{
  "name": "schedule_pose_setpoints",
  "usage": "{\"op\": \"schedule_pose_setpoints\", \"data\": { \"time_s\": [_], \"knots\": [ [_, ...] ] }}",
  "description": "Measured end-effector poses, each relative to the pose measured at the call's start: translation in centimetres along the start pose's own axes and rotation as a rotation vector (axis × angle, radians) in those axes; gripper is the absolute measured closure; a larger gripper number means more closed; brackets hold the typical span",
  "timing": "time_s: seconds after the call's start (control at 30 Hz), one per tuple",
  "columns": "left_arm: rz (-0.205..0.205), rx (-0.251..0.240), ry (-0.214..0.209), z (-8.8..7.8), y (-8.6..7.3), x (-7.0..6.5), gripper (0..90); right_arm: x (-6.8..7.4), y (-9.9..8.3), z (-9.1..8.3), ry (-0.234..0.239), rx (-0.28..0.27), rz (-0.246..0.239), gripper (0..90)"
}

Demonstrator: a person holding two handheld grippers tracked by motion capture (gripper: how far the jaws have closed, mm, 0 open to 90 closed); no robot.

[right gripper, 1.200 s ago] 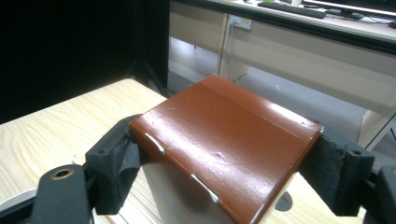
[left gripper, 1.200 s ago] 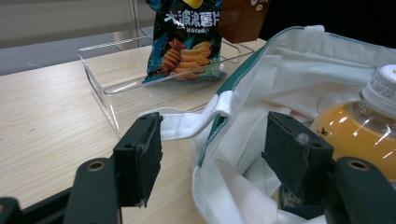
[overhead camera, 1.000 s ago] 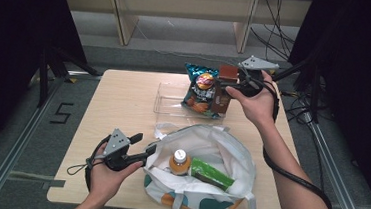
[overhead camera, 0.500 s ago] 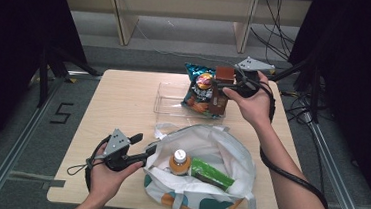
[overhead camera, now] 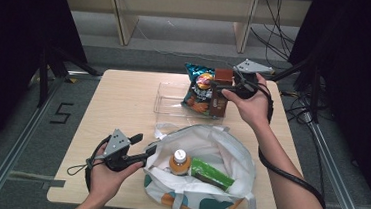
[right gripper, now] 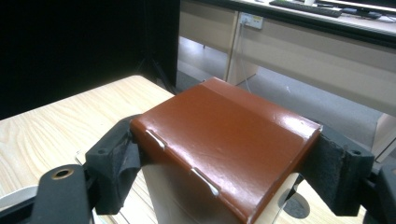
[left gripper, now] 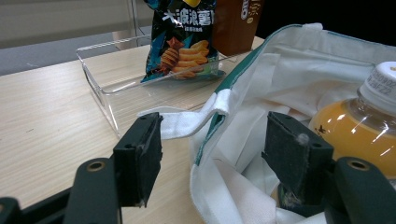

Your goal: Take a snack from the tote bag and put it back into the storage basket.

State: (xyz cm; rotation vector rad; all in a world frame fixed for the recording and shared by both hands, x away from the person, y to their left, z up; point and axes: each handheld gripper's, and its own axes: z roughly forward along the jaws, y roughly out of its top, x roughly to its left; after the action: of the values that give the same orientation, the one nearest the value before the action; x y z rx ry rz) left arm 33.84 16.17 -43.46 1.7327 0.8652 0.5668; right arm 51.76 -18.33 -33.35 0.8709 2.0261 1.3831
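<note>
Change since the earlier frame: the right gripper (overhead camera: 223, 88) with the brown carton (overhead camera: 220, 92) has come a little to the left and lower, and the carton now stands close beside the chip bag (overhead camera: 201, 88); the left gripper (overhead camera: 150, 151) has kept its place at the tote bag (overhead camera: 230, 153).
Right gripper: its jaws are closed on the top of the brown carton, one pad on each side, as the right gripper view shows (right gripper: 224, 154).
Brown carton: upright at the far right of the tabletop (overhead camera: 118, 109), at the right end of the clear tray (overhead camera: 170, 99); whether its base rests in the tray, I cannot tell.
Left gripper: jaws wide apart (left gripper: 212, 156), one on each side of the bag's white rim and strap, not pressing on them.
Tote bag: white with teal and orange shapes, lying open at the near edge of the tabletop.
Inside the bag: an orange drink bottle (overhead camera: 179, 162) with a white cap, and a green packet (overhead camera: 211, 172) to its right.
In the way: the chip bag stands directly left of the carton inside the tray.
Writing: white Chinese characters on the chip bag (left gripper: 184, 37); a dark mark like a "5" on the floor (overhead camera: 60, 112) at the left.
</note>
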Motion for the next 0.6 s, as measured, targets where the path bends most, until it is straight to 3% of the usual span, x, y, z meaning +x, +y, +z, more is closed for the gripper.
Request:
{"op": "schedule_pose_setpoints", "data": {
  "time_s": [0.23,0.27,0.37,0.4,0.43,0.53,0.57,0.6],
  "knots": [
    [-0.007,0.000,-0.002,0.03,-0.02,-0.01,36.2,-0.11,-0.32,0.38,-0.001,0.004,-0.016,21.4],
    [0.010,-0.008,-0.001,0.11,0.00,0.15,36.3,-0.03,-0.34,0.45,-0.003,0.006,-0.018,21.4],
    [0.009,-0.005,-0.005,0.07,0.00,0.08,36.2,0.14,-0.39,0.57,0.000,0.014,-0.006,21.4],
    [-0.021,0.002,-0.006,0.03,-0.08,-0.14,36.2,0.11,-0.39,0.61,0.000,0.014,-0.011,21.4],
    [0.007,-0.006,-0.002,0.08,-0.03,0.06,36.2,0.10,-0.42,0.70,-0.001,0.008,-0.009,21.4],
    [0.001,0.003,-0.002,0.03,-0.05,-0.03,36.2,-0.14,-0.56,0.83,-0.009,0.005,-0.024,21.4],
    [-0.002,0.004,-0.004,0.05,-0.07,-0.06,36.2,-0.06,-0.62,0.80,-0.007,0.012,-0.007,21.4],
    [0.015,0.004,-0.004,0.06,-0.03,0.04,36.2,-0.15,-0.62,0.79,0.003,0.012,-0.011,21.4]
  ]
}}
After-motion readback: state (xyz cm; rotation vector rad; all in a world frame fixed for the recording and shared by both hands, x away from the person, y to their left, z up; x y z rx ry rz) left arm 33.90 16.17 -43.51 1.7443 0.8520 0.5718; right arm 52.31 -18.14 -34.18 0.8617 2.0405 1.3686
